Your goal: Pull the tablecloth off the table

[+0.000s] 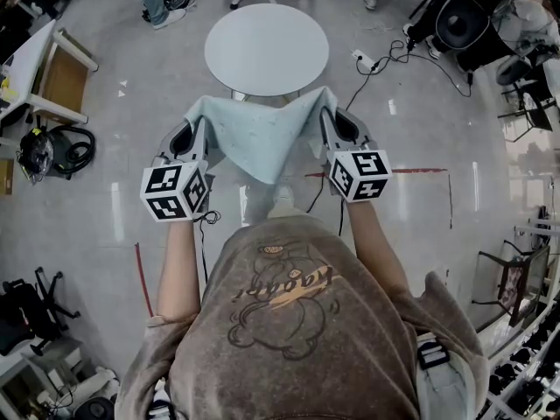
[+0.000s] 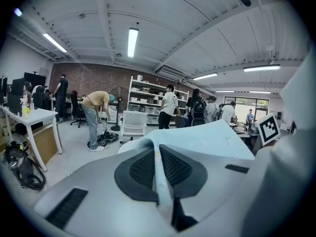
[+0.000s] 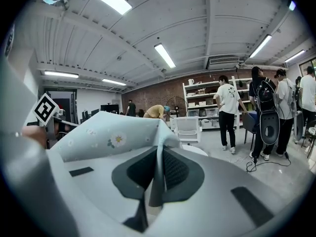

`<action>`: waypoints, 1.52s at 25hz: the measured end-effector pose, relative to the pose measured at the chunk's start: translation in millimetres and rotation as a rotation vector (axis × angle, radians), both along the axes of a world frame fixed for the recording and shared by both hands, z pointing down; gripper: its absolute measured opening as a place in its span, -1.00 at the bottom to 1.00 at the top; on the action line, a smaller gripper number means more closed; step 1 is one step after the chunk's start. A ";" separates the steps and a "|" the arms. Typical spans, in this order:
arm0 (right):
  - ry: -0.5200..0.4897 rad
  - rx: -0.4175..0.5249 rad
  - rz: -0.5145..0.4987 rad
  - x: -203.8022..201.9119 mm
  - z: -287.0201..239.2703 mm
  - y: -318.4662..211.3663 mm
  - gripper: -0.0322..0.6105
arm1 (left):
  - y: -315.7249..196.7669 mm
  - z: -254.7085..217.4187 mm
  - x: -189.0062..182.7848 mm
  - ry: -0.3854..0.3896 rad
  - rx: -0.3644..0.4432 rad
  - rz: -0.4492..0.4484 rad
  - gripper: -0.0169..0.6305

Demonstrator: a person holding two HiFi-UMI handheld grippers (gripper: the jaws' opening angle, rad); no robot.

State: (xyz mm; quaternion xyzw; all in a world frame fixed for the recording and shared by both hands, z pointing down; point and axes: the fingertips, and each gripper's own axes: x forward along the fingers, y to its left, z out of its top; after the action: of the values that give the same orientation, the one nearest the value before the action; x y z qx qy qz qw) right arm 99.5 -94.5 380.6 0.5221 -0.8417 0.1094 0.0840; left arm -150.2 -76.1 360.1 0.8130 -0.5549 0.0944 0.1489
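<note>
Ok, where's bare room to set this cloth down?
The round table is bare all over. Bare floor lies between the tablecloth and the black gear at left. Crowded: cables right of the table, black equipment beyond them.

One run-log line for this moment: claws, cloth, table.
left claw: shut on pale blue floral tablecloth | right claw: shut on tablecloth | tablecloth: hangs between claws, off round white table

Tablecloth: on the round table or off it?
Off. The tablecloth hangs between the left claw and right claw, each shut on a corner; the round table beyond shows uncovered.
</note>
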 end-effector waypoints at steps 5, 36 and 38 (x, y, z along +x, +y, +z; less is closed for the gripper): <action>0.004 0.013 0.008 -3.3 -3.8 1.4 -0.84 | 3.2 1.3 -2.6 0.008 -0.006 -0.001 -0.85; 0.014 0.017 0.021 -13.3 0.7 18.4 -0.85 | 13.0 10.3 -12.5 0.038 -0.034 0.002 -0.85; 0.017 0.016 0.017 -13.3 0.9 22.2 -0.85 | 15.3 11.0 -13.5 0.039 -0.036 0.000 -0.85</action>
State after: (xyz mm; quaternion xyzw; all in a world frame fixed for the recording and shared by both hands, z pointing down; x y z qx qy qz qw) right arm 86.2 -72.3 381.6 0.5309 -0.8372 0.0987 0.0861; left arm -163.7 -60.8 371.1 0.8119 -0.5501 0.0883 0.1743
